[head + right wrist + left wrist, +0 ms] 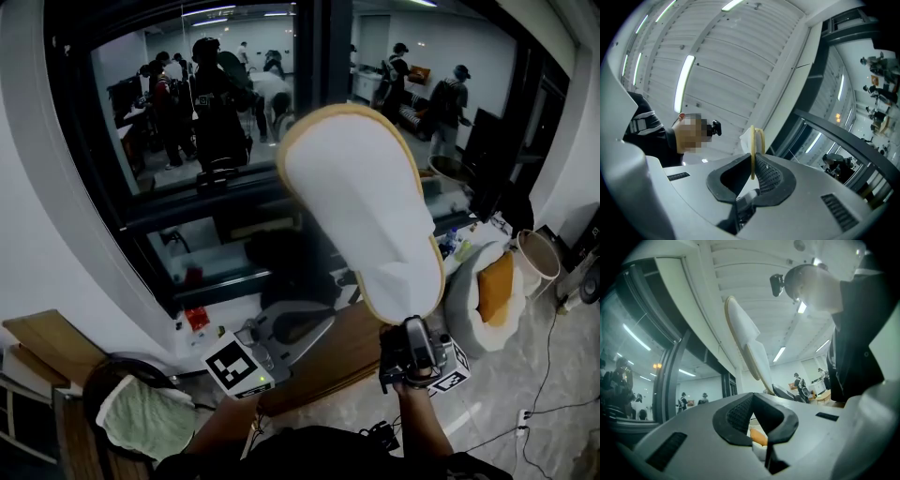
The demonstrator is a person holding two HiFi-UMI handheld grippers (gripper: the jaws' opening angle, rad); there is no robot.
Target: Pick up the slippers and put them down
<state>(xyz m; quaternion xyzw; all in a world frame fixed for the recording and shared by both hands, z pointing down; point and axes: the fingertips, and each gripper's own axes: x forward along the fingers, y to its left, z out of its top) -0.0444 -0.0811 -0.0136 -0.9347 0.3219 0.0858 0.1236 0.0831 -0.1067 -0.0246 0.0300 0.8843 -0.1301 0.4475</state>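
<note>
You are holding the slipper (361, 202) up by the window (187, 112), your right gripper (753, 161) pinching its edge so it can't drop, your left gripper (752, 401) squeezed together with nothing in it.

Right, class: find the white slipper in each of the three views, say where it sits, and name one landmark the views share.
Head view: the slipper fills the centre, raised, gripped at its lower end by the right gripper.
Left gripper view: upper centre, edge-on and slanting.
Right gripper view: centre, its thin rim pinched between the fingers.
Shared landmark: the dark window frame.
</note>
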